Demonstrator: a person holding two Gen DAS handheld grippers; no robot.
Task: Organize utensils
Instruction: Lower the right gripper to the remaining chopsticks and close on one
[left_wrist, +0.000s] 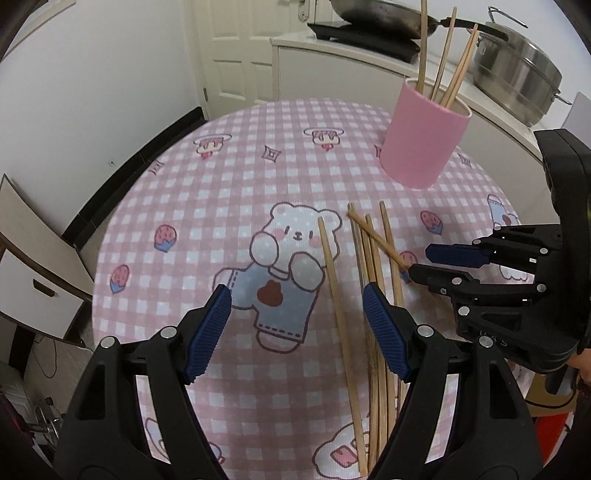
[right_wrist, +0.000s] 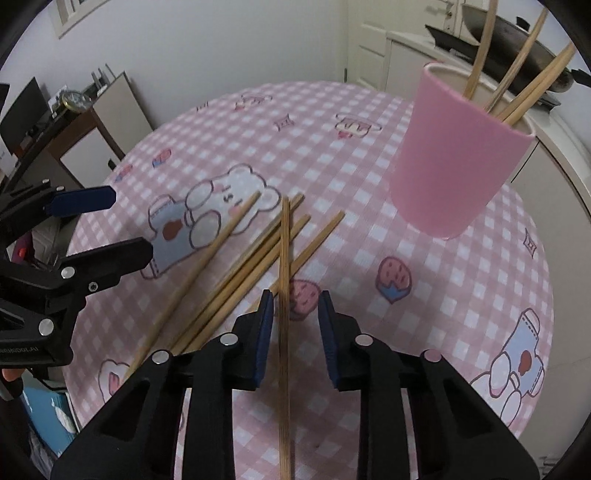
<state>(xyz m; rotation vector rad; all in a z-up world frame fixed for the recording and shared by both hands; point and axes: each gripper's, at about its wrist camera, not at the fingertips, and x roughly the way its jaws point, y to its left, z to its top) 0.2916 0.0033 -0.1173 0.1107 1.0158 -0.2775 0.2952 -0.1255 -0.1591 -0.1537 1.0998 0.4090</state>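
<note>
Several loose wooden chopsticks (left_wrist: 373, 295) lie on the round table's pink checked cloth (left_wrist: 184, 206). One single chopstick (right_wrist: 283, 280) lies crosswise over the others. It runs between the jaws of my right gripper (right_wrist: 297, 325), close to the left pad, with a clear gap to the right pad. The right gripper (left_wrist: 419, 263) also shows at the right of the left wrist view. My left gripper (left_wrist: 297, 332) hangs wide open above the cloth, left of the bundle, holding nothing. A pink cup (left_wrist: 421, 140) (right_wrist: 454, 155) stands upright beyond the pile with several chopsticks in it.
Behind the table runs a white counter with a dark pan (left_wrist: 376, 14) and a steel pot (left_wrist: 517, 74). A white door (left_wrist: 236, 55) is at the back. A low cabinet (left_wrist: 33, 288) stands beside the table's left edge.
</note>
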